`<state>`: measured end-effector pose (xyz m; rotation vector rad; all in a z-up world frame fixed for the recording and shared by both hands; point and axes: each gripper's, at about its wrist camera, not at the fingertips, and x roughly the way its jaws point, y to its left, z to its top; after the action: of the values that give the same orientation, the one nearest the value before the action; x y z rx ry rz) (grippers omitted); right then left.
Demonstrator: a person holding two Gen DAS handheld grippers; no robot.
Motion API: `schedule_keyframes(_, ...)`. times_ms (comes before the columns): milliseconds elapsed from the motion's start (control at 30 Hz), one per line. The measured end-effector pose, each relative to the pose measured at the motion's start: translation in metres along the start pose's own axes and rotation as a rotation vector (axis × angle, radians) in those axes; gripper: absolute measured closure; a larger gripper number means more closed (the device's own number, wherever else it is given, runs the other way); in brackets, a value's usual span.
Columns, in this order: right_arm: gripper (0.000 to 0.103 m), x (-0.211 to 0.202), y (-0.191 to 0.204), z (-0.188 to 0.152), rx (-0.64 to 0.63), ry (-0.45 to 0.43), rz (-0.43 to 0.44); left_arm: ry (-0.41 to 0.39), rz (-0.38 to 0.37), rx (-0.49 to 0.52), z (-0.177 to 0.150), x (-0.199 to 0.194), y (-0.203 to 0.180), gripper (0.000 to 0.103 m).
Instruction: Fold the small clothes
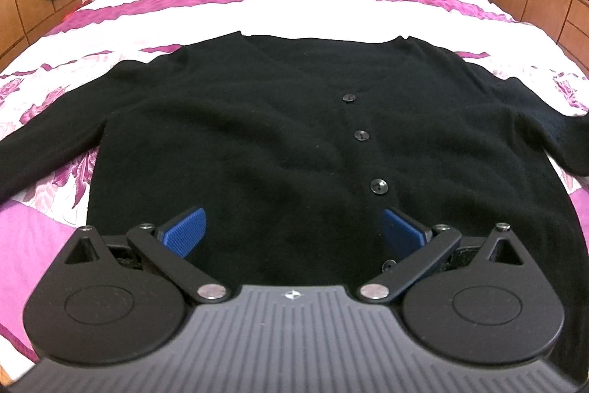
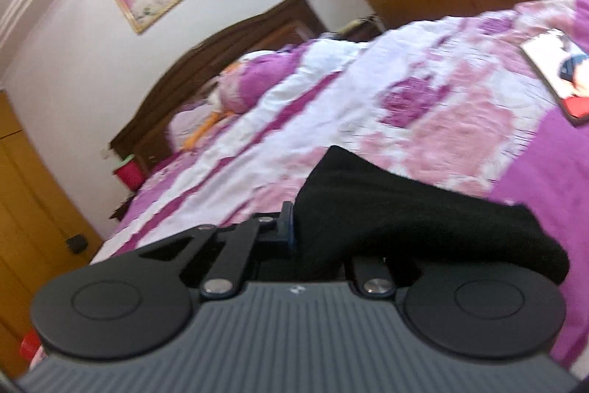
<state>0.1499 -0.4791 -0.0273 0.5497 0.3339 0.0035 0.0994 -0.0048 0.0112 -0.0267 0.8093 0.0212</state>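
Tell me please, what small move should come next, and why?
Probably carry the sleeve held in the right tool across the black cardigan, which lies flat and buttoned on the bed. The left tool hovers open over the hem.

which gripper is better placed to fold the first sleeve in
Right. The right gripper is shut on a black sleeve of the cardigan, lifted off the bedspread. The left gripper is open over the hem, holding nothing.
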Motion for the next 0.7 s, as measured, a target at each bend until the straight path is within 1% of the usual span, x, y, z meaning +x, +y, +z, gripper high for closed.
schedule_keyframes(200,0.092,0.002,0.036,0.002,-0.027,0.018,0.095,0.002,-0.006,-0.005,0.000,0.001,0.004,0.000)
schedule_keyframes(400,0.092,0.010,0.074,0.004,-0.066,0.013,0.162,-0.015,-0.004,-0.007,0.003,-0.002,0.012,0.000)
schedule_keyframes(533,0.092,0.017,0.108,0.004,-0.108,0.024,0.191,-0.017,0.038,0.030,0.013,-0.002,0.018,0.000)
schedule_keyframes(700,0.092,0.028,0.140,-0.005,-0.179,0.052,0.201,-0.026,0.045,0.024,0.024,-0.001,0.035,0.000)
